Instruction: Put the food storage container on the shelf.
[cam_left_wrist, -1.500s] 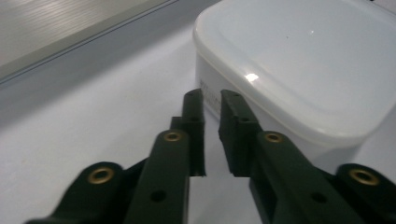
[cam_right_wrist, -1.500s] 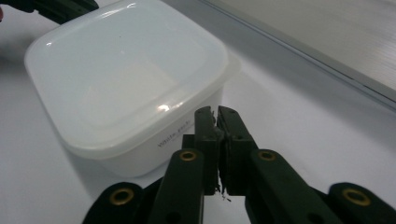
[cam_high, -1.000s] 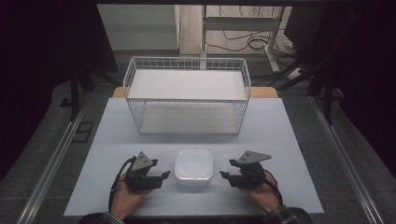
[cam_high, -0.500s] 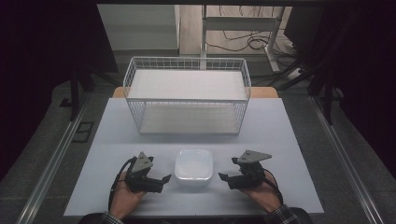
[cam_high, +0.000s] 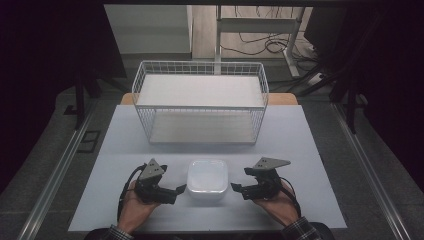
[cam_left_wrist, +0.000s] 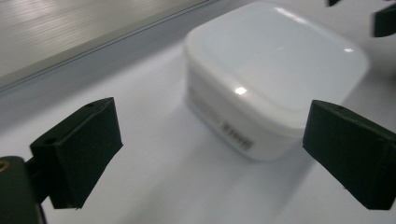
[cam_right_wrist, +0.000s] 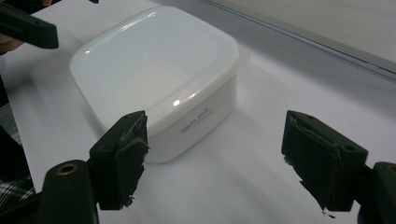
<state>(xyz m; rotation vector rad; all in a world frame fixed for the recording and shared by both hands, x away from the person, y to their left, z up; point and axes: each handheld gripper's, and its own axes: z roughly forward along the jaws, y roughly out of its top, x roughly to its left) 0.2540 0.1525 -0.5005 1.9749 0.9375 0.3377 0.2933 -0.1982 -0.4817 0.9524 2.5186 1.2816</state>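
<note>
A white lidded plastic box (cam_high: 207, 178) sits on the table near the front edge, between the two hands. It appears close up in the left gripper view (cam_left_wrist: 275, 74) and the right gripper view (cam_right_wrist: 159, 74). My left gripper (cam_high: 179, 190) is just left of the box, open, with nothing between its jaws (cam_left_wrist: 210, 154). My right gripper (cam_high: 235, 188) is just right of the box, also open and empty (cam_right_wrist: 212, 158). Both point inward at the box without touching it.
A white wire basket (cam_high: 201, 102) stands at the back middle of the white table (cam_high: 310, 150). Metal rails run along both sides of the table. Cables and a desk frame lie on the floor beyond.
Both grippers have edged slightly inward toward the box. The box has not moved.
</note>
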